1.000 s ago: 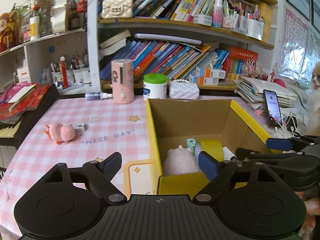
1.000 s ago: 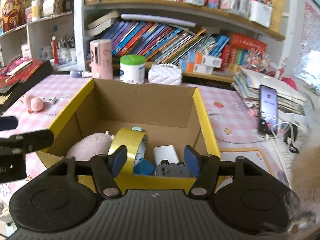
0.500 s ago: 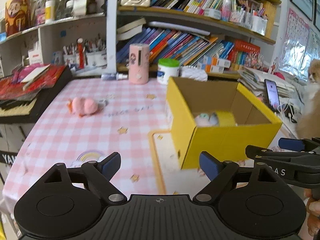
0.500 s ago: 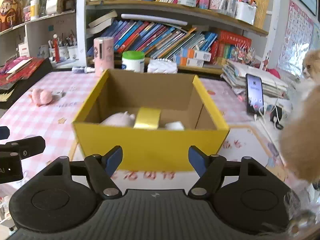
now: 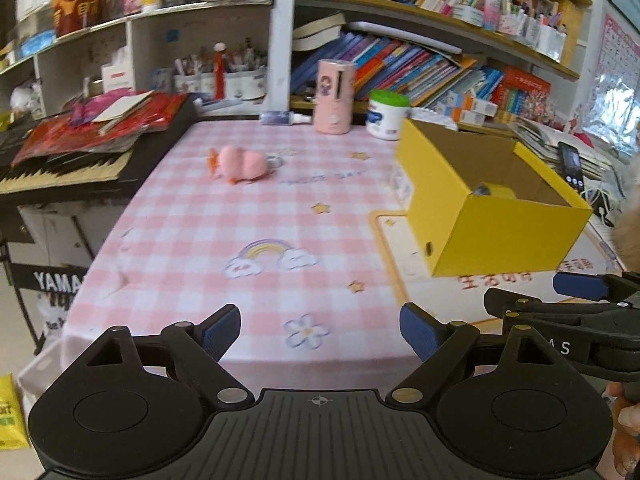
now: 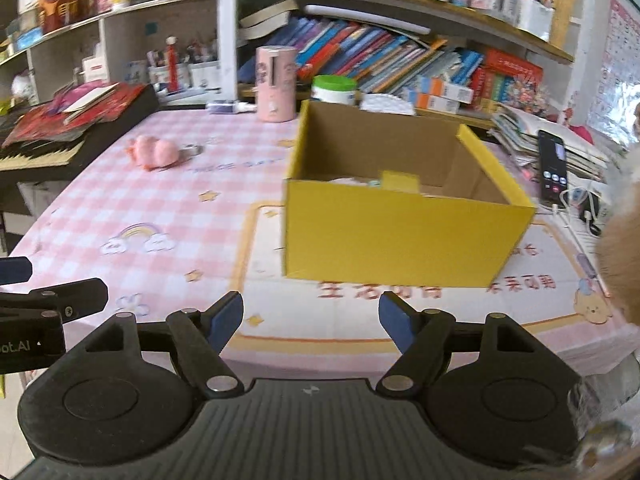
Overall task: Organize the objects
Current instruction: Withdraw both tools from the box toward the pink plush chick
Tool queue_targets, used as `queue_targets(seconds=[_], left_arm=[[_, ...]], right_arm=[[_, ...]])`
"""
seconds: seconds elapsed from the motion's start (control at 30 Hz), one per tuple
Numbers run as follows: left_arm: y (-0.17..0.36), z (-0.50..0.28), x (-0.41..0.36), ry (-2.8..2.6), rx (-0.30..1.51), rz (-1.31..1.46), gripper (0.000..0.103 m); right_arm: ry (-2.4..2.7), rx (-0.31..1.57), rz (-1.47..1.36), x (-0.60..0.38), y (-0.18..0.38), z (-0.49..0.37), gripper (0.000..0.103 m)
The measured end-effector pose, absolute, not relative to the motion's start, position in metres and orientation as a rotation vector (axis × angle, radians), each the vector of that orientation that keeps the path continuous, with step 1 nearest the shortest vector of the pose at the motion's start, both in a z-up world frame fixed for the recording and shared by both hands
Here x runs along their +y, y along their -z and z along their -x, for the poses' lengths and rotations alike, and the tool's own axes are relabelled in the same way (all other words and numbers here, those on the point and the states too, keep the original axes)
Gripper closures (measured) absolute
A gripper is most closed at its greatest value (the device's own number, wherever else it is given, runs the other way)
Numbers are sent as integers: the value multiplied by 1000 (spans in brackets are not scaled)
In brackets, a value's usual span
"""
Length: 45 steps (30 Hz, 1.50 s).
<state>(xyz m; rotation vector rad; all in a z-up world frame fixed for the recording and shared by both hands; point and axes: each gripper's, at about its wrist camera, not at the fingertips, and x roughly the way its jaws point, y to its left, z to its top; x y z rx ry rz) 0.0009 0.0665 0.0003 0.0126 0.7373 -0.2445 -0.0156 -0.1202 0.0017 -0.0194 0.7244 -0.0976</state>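
Observation:
A yellow cardboard box (image 5: 500, 232) (image 6: 400, 236) stands open on the pink checked tablecloth, right of centre. Over its rim shows a yellow tape roll (image 5: 498, 191) (image 6: 400, 180); the other contents are mostly hidden. A pink plush toy (image 5: 240, 164) (image 6: 154, 152) lies on the cloth far left of the box. My left gripper (image 5: 320, 326) hovers open over the table's near edge, nothing between its fingers. My right gripper (image 6: 311, 314) is open and empty too, in front of the box and well short of it.
A pink cylinder (image 5: 335, 96) and a white jar with a green lid (image 5: 387, 116) stand behind the box by crowded bookshelves. A phone (image 6: 552, 168) with cables lies at right. A keyboard (image 5: 60, 168) piled with red papers flanks the left. Something furry (image 6: 624, 252) intrudes at right.
Both grippers have drawn back from over the box to the table's near edge, so the box now sits farther off. The right jaws stand wider than before.

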Motion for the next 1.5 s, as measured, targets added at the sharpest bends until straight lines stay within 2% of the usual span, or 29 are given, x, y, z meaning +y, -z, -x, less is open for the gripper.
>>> queue_targets(seconds=[0.9,1.5], left_arm=[[-2,11,175,43,725,82,14],[9,-80,173,-34,776,128,14]], right_arm=[[-123,718,112,0,-4,0,25],[-177,754,105,2,11,-101,25]])
